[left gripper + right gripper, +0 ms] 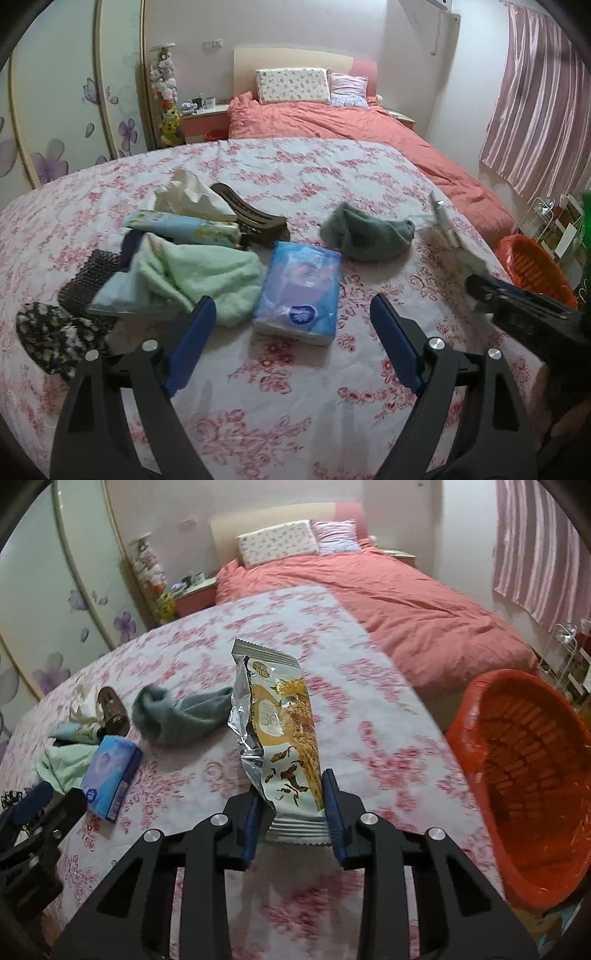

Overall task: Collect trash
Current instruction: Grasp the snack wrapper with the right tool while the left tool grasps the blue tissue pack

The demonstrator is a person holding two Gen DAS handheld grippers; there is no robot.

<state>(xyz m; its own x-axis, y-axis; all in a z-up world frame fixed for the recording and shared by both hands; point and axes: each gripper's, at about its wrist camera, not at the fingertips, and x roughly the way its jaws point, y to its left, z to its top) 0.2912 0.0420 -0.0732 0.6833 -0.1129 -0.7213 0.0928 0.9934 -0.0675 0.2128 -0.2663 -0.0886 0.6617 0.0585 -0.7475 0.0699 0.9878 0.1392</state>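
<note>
Right wrist view: snack wrapper (286,734) reads "36".

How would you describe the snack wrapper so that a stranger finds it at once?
Start at the floral bedspread, beside the orange basket. The wrapper stands between the pads of the right tool. It alone is crinkled silver foil with gold print; its neighbours are soft cloth and tissues.

Each wrist fisheye looks forward and down along its gripper's fingers, close above the floral bedspread (295,406). Both views share the tissue pack (299,288), grey cloth (177,716), headboard, and orange basket (524,775).
</note>
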